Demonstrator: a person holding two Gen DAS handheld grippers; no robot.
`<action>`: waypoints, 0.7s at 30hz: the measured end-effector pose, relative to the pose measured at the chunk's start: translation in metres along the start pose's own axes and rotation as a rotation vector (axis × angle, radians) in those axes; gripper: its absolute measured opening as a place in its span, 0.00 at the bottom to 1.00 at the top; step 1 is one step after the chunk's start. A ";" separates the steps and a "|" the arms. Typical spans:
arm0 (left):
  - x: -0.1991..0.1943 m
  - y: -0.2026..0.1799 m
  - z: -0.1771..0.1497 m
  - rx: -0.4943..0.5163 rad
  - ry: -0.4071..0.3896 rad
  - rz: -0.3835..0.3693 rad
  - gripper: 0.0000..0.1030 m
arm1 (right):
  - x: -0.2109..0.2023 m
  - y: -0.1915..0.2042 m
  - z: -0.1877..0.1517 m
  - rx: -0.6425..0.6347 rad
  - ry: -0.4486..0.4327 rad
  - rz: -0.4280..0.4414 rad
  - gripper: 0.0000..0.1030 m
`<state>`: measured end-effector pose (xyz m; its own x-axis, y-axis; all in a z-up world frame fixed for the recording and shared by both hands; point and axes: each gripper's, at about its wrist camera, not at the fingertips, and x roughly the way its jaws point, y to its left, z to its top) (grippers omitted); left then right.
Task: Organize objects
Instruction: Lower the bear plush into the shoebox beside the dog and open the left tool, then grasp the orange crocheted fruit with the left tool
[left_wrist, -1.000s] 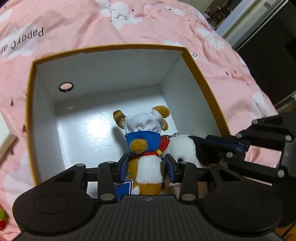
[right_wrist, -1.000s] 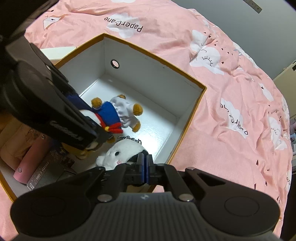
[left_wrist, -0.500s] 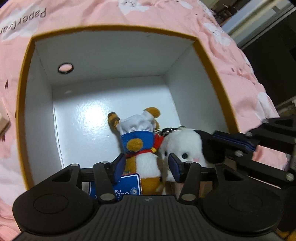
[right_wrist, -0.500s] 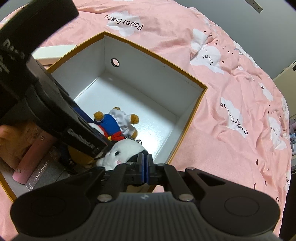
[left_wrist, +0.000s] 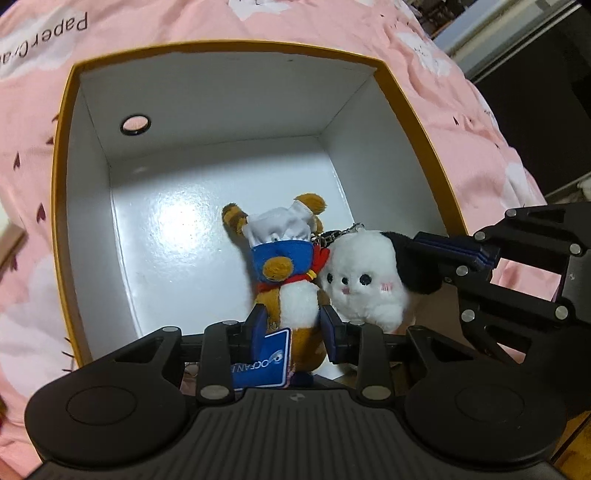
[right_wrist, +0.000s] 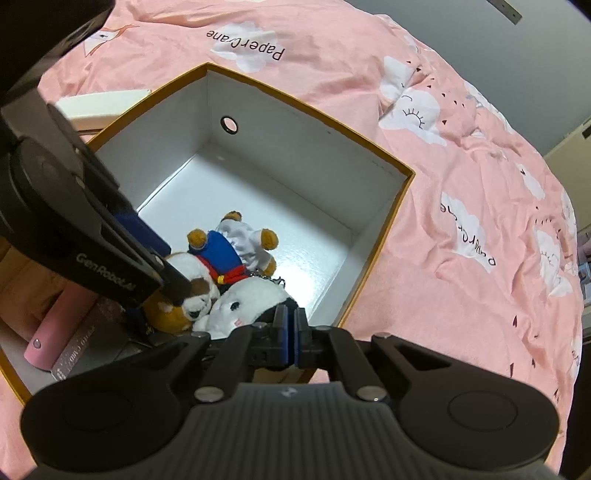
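Note:
A brown plush raccoon (left_wrist: 284, 266) in a blue shirt and white chef hat lies on the floor of a white box with an orange rim (left_wrist: 229, 46). My left gripper (left_wrist: 293, 325) has its jaws slightly apart beside the toy's head, not squeezing it. A white plush dog with black ears (left_wrist: 365, 280) lies next to it. My right gripper (right_wrist: 290, 328) is shut on the dog's black ear (left_wrist: 413, 258), low inside the box. Both toys also show in the right wrist view: the raccoon (right_wrist: 225, 254) and the dog (right_wrist: 251, 299).
The box sits on a pink cloud-print bedspread (right_wrist: 461, 184). The near-left part of the box holds a pink cylinder (right_wrist: 55, 328) and a dark book-like item (right_wrist: 85, 347). A white flat lid or box (right_wrist: 99, 107) lies beyond the box's left rim.
The left gripper lowered the raccoon into the box and opened off it, then drew back a little. The right gripper kept its hold on the dog's ear and lowered it beside the raccoon.

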<state>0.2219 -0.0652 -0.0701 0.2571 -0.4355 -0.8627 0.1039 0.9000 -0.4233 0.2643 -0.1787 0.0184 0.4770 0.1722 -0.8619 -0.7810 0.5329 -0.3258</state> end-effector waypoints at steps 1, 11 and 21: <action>0.001 0.001 -0.001 -0.002 -0.002 0.000 0.35 | 0.000 0.001 0.001 -0.001 0.003 -0.002 0.03; -0.024 -0.001 -0.003 0.007 -0.088 -0.021 0.36 | -0.022 0.002 0.003 0.027 -0.050 -0.021 0.26; -0.132 0.010 -0.036 0.082 -0.345 0.061 0.36 | -0.079 0.032 0.014 0.162 -0.332 0.073 0.47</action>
<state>0.1548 0.0003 0.0295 0.5733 -0.3613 -0.7354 0.1515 0.9288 -0.3382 0.2075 -0.1638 0.0816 0.5476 0.4599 -0.6990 -0.7567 0.6288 -0.1791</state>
